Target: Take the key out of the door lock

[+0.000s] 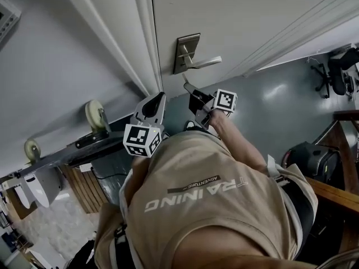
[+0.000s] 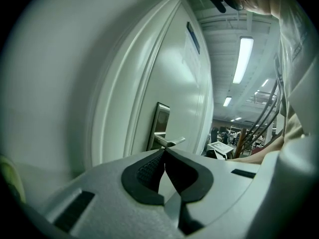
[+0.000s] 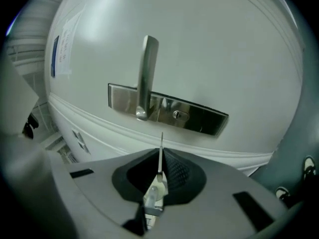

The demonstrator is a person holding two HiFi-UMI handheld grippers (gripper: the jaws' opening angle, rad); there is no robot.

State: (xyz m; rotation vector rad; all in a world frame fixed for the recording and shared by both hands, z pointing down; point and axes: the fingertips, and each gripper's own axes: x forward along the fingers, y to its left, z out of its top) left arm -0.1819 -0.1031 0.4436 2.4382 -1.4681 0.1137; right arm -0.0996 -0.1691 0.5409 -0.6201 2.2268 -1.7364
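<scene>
Already the key (image 3: 160, 163) is out of the door lock (image 3: 177, 115). The right tool (image 3: 160, 154) pinches it, blade aimed at the empty keyhole, near but apart. The left tool (image 2: 165, 152) is closed on nothing. Seemingly nothing remains but to draw away.

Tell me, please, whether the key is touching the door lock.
Apart. The right gripper view shows the key clamped in the right gripper, its tip stopping short of the lock plate, with white door visible between them.
</scene>
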